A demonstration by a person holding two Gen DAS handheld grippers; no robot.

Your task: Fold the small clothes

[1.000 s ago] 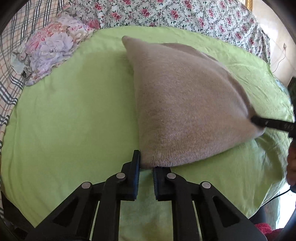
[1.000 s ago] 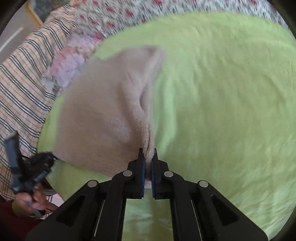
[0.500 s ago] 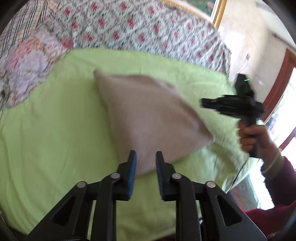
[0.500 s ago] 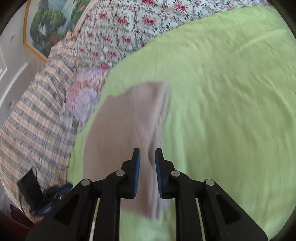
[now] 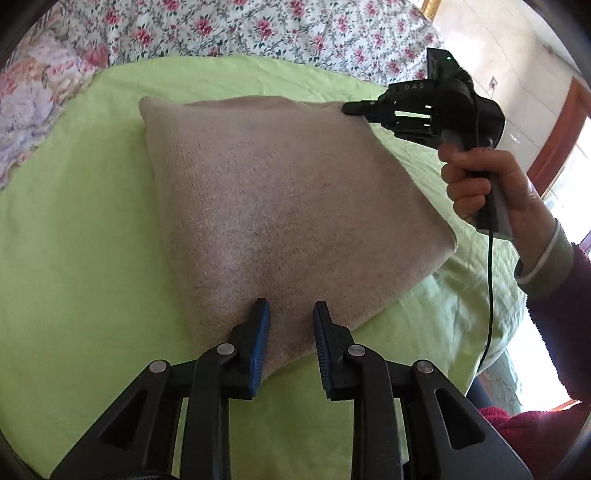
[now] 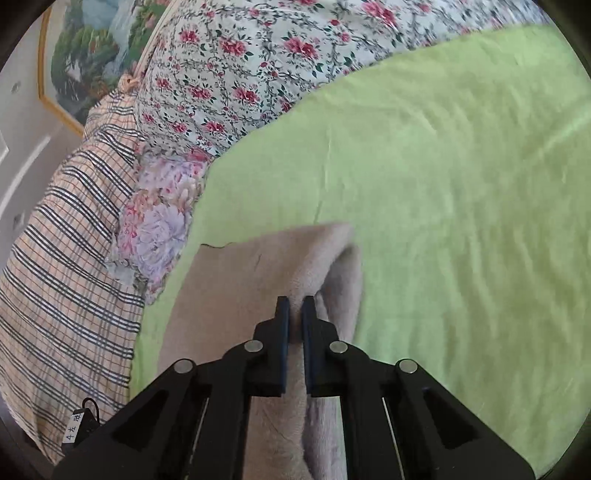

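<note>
A folded beige knit garment (image 5: 288,206) lies on the green sheet (image 5: 74,240). My left gripper (image 5: 290,314) is open and empty, its fingers just above the garment's near edge. My right gripper (image 5: 349,108) shows in the left wrist view at the garment's far right corner, held by a hand (image 5: 476,177). In the right wrist view the right gripper (image 6: 295,306) is shut on a raised fold of the beige garment (image 6: 317,258).
A floral quilt (image 5: 258,29) runs along the back. A pink and lilac flowered cloth (image 5: 26,110) lies at the left. A striped plaid blanket (image 6: 62,258) borders the sheet in the right wrist view. The bed edge drops off at right.
My left gripper let go of the garment's near corner and opened. My right gripper released its corner, moved to the far corner and shut on a fold there.
</note>
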